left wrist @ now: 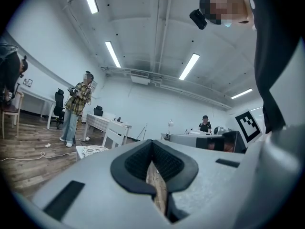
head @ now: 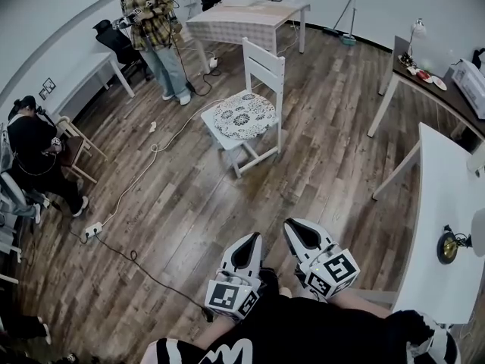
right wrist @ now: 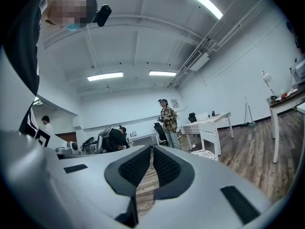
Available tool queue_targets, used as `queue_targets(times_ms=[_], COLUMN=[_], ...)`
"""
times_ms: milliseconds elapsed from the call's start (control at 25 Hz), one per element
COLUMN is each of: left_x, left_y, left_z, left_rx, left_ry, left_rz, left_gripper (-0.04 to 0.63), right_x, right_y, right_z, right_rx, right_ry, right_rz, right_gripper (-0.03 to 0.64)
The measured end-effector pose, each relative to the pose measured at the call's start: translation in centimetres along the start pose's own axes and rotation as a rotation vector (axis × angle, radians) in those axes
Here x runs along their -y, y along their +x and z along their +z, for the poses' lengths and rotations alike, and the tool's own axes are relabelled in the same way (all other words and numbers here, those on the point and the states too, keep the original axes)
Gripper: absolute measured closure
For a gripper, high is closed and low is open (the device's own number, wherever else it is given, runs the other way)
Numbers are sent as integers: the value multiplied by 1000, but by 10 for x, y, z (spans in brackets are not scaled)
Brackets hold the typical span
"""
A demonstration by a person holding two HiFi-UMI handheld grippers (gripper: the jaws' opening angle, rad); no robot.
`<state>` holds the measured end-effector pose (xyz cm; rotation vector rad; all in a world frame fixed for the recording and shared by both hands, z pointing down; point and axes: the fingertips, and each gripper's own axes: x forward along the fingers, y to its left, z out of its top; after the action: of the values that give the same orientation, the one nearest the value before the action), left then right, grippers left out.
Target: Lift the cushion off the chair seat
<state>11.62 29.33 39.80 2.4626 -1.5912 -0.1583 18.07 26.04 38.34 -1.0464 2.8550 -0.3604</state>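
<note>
Item: round-cornered white seat cushion with a dark floral print [head: 242,114], lying flat on the seat of a white wooden slat-back chair [head: 264,63]; the chair is standing alone on the brown plank floor [head: 326,127], well apart from both tools, so the lift is not yet begun. Left gripper [head: 249,240], grey with black ribbed pads and a marker cube: jaws are resting together, nothing between them; it is being carried level, close to the person's body. Right gripper [head: 298,230], same make: jaws are likewise lying closed and empty, just beside the left one; both are pointing towards the chair, probably because the person is facing it before walking up. Judgement: the jaws will need opening before either can take the cushion's edge. Surroundings: a person in a plaid shirt [head: 155,21] is standing beyond the chair; a white table under a checked cloth [head: 242,17] is sitting behind it; a white cable [head: 163,146] is trailing across the floor to its left.
</note>
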Motion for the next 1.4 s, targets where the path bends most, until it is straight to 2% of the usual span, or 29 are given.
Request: queue_targets(times_ms=[200, 720, 1120, 1400], left_x=[-20, -125, -209, -238], left_y=[23, 88, 107, 111], left_z=[5, 56, 71, 72], left_rx=[-3, 26, 11, 6], left_ry=[-1, 24, 42, 41], left_rz=[-37, -83, -97, -121], left_gripper=[594, 594, 594, 594], right_x=[15, 40, 41, 42], right_y=[26, 147, 235, 262], right_z=[1, 23, 23, 18], right_rx=[-4, 31, 60, 72], right_ry=[-5, -38, -25, -22], right_rz=[-28, -72, -96, -133], right_gripper=[583, 584, 583, 583])
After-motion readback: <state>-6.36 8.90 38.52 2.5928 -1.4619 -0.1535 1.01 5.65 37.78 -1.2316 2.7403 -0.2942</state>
